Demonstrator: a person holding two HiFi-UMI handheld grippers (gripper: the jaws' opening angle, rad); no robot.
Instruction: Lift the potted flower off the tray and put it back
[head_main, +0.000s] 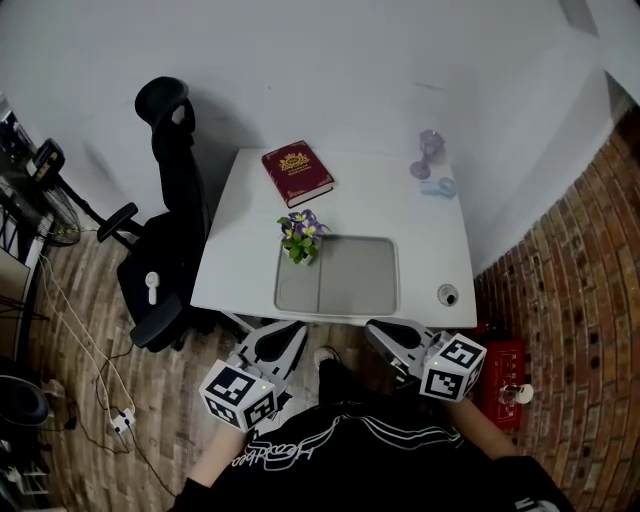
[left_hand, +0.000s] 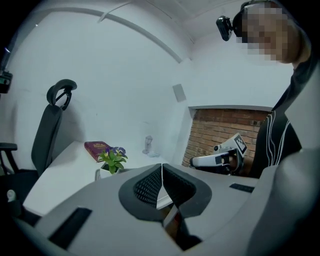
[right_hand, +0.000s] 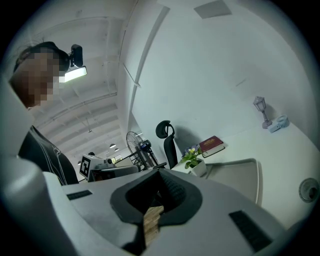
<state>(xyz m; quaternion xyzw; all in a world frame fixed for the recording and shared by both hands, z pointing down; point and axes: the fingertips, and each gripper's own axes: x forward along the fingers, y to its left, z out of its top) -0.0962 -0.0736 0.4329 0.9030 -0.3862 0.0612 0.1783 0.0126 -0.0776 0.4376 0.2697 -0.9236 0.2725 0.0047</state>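
Note:
The potted flower (head_main: 300, 236), purple and yellow blooms in a small white pot, stands at the far left corner of the grey tray (head_main: 355, 278) on the white table. Both grippers are held low in front of the table's near edge, well short of the pot. My left gripper (head_main: 286, 340) has its pads pressed together with nothing between them, and the flower (left_hand: 113, 158) shows beyond its tips. My right gripper (head_main: 386, 338) also looks shut and empty; the flower (right_hand: 193, 157) and tray (right_hand: 240, 175) lie ahead of its jaws (right_hand: 159, 175).
A red book (head_main: 297, 172) lies behind the flower. A small purple lamp figure (head_main: 429, 152) stands at the far right corner, and a round grommet (head_main: 447, 294) sits near the front right. A black office chair (head_main: 165, 230) is left of the table; a brick wall (head_main: 570, 290) is on the right.

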